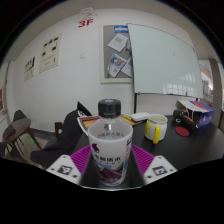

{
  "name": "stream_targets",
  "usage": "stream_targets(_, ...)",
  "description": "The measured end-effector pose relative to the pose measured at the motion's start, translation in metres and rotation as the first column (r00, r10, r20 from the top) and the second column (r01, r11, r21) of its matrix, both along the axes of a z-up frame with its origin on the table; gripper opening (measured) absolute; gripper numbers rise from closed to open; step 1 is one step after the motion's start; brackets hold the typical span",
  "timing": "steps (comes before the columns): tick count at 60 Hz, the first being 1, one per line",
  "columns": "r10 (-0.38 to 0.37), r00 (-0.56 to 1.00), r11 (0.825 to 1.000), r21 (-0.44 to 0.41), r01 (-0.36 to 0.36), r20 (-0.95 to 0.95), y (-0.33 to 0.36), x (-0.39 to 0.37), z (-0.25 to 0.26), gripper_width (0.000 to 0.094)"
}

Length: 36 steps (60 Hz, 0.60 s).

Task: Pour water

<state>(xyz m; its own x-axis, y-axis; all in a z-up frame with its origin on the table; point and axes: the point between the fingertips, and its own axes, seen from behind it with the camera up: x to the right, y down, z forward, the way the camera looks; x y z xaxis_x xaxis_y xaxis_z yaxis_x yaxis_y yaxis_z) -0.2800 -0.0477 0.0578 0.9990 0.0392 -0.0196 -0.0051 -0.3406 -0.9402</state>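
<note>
A clear water bottle with a black cap and a white and magenta label stands upright between my fingers. My gripper is shut on the bottle, the magenta pads pressing on its two sides. The bottle is held above a dark table. A yellow and white cup stands on the table beyond the right finger.
A dark chair stands at the left. A whiteboard and posters hang on the far wall. A colourful box sits at the table's far right, with a small red thing in front of it.
</note>
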Motion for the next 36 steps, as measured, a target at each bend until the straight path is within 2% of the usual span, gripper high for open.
stream_targets(2,-0.002,1.000,1.000,0.016,0.001,0.005,0.005,0.000,0.001,0.0557)
stream_targets(5,-0.002,1.000,1.000,0.027,0.001,0.022,0.007,0.001,0.001,0.0537)
stream_targets(10,-0.016,1.000,0.999,0.041,0.015,0.025,0.007,0.003,0.003,0.0450)
stream_targets(17,0.008,0.999,0.999,0.039,-0.009,0.041,0.007,0.004,0.001,0.0372)
stream_targets(25,0.036,0.999,0.998,0.044,-0.037,0.019,0.011,-0.004,0.014,0.0369)
stream_targets(28,0.080,0.997,0.995,0.058,-0.079,-0.017,0.012,-0.017,0.032,0.0370)
stream_targets(32,0.128,0.985,0.988,0.103,-0.117,-0.115,0.021,-0.032,0.066,0.0370)
stream_targets(36,0.184,0.939,0.978,0.147,-0.146,-0.290,0.034,-0.042,0.105,0.0368)
